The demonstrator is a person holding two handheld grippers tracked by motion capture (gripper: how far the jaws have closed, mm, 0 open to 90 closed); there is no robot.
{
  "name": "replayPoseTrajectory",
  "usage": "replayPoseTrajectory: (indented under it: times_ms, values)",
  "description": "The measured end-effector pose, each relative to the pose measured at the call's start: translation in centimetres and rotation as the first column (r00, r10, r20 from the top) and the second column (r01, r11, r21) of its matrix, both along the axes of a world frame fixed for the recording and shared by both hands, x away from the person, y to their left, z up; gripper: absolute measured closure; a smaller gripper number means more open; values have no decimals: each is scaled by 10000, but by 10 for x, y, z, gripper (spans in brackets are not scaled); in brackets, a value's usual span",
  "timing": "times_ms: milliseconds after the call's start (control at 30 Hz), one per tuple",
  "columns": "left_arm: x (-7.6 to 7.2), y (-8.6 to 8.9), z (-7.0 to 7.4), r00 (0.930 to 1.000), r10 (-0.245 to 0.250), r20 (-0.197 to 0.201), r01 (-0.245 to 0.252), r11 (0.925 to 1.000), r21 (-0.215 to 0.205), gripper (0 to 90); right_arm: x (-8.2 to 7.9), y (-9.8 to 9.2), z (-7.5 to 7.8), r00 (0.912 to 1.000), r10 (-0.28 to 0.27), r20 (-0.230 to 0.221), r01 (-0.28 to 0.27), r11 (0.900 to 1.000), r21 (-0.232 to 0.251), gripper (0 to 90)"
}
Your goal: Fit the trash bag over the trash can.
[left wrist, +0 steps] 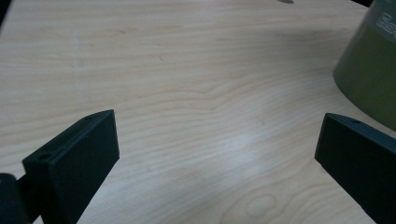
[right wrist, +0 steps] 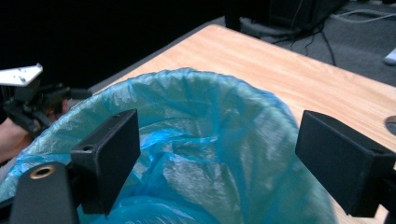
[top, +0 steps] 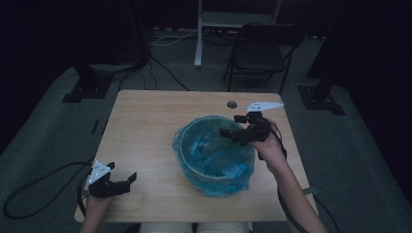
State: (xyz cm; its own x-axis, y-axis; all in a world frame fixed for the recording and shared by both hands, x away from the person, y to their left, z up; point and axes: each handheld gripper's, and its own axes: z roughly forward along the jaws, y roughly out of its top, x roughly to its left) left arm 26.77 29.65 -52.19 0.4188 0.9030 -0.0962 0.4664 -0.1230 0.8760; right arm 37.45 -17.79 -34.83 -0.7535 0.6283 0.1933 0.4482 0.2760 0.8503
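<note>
A round bin lined with a blue plastic bag stands on the wooden table, right of centre. The bag's edge is folded over the rim. My right gripper hovers over the bin's far right rim, open, nothing between its jaws. Its own view looks down into the bag. My left gripper rests low near the table's front left corner, open and empty. In the left gripper view the bin's olive side shows at the right, beyond the right jaw.
A small round hole sits in the tabletop behind the bin. A folding chair and a metal stand are on the floor beyond the table. Cables trail on the carpet at left.
</note>
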Motion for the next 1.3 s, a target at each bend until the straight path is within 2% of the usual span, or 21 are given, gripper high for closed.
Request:
replayPoseTrajectory:
  times_ms: [167,233,267,367,533,667,767,800,833,867,900,933,1000,1067,1200,1233,1300]
  values:
    - [0,-2,-4,9998,-160,-80,160,9999,31,3,-6,-18,-6,9984,-534,180,524,9972,540,133]
    - [0,-3,-5,9997,-233,-115,232,9997,-98,3,-7,-20,-8,9976,-660,209,647,9963,566,133]
    - [0,-4,-5,9996,-242,-157,241,9997,-91,3,-9,-29,-11,9941,-1028,338,1003,9925,705,133]
    - [1,-4,-6,9996,-167,-211,170,9998,119,3,-12,-42,-16,9869,-1564,402,1529,9851,788,134]
    - [-1,0,-6,9997,2,-233,-1,10000,56,3,-16,-65,-27,9666,-2523,446,2473,9642,952,134]
    - [-4,4,-5,9996,105,-252,-102,9999,114,3,-21,-82,-38,9517,-3047,385,2989,9478,1111,134]
    - [-5,5,-5,9995,132,-286,-126,9997,219,3,-25,-94,-48,9365,-3492,327,3431,9314,1214,134]
    - [-5,5,-5,9995,132,-286,-126,9997,219,3,-25,-94,-48,9365,-3492,327,3431,9314,1214,134]
    - [-6,6,-4,9996,133,-245,-128,9997,218,3,-26,-98,-51,9314,-3628,295,3568,9260,1238,133]
    - [-7,7,-4,9996,142,-264,-135,9996,242,3,-30,-107,-58,9174,-3968,313,3897,9114,1324,134]
    - [-8,7,-3,9997,173,-197,-168,9995,250,3,-31,-110,-61,9109,-4114,307,4039,9046,1364,134]
    - [-8,7,-3,9997,173,-197,-168,9995,250,3,-31,-110,-61,9109,-4114,307,4039,9046,1364,134]
    - [-11,9,-2,9997,181,-187,-172,9989,428,3,-36,-119,-71,8944,-4464,284,4382,8872,1448,134]
    - [-13,11,-1,9996,171,-210,-160,9985,526,3,-38,-124,-79,8860,-4633,163,4562,8777,1469,134]
    - [-18,18,-2,9993,251,-294,-236,9984,522,3,-45,-128,-98,8722,-4883,288,4801,8658,1413,134]
    - [-19,20,-2,9992,242,-318,-226,9985,496,3,-47,-129,-103,8721,-4887,261,4810,8658,1376,134]
    - [-20,23,-2,9987,346,-365,-328,9983,487,3,-50,-131,-113,8659,-4998,195,4926,8590,1393,133]
